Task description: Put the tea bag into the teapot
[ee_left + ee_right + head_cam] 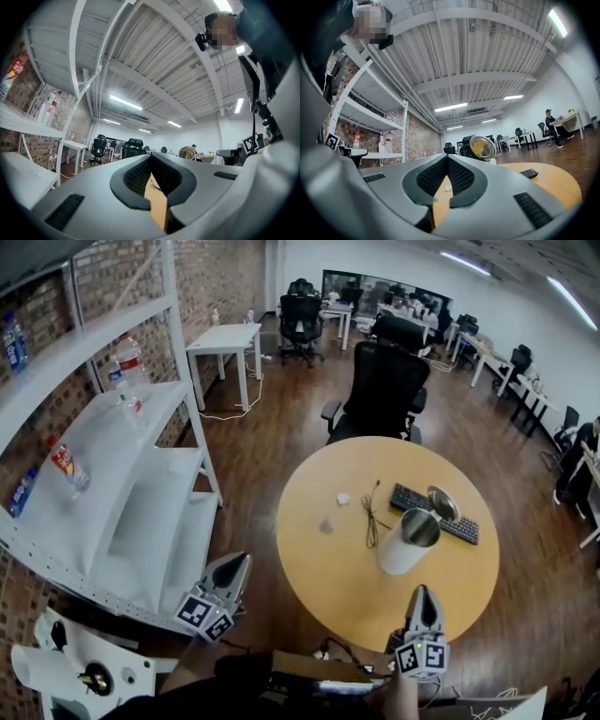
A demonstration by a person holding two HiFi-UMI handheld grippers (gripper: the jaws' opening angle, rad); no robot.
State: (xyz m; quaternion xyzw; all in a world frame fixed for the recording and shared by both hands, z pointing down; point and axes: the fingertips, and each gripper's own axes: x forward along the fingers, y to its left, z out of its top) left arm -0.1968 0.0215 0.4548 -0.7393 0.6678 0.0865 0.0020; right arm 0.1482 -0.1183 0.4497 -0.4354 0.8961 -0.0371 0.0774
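Note:
On the round wooden table [328, 587] stands a white teapot [409, 540] with its metal lid [443, 502] flipped open. Two small white tea bags [326, 524] [343, 499] lie to its left, apart from it. My left gripper [236, 568] hovers off the table's left edge, shut and empty. My right gripper [424, 594] is over the table's near edge, just in front of the teapot, shut with nothing held. In the right gripper view the jaws [447, 158] meet; the lid [483, 146] and one tea bag [447, 188] show beyond them. The left gripper [151, 157] points across the table.
A black keyboard [434, 512] and a thin black cable [372, 517] lie on the table behind the teapot. White shelving [141, 484] with bottles stands at the left. A black office chair [384, 390] sits behind the table. A white desk [225, 338] stands farther back.

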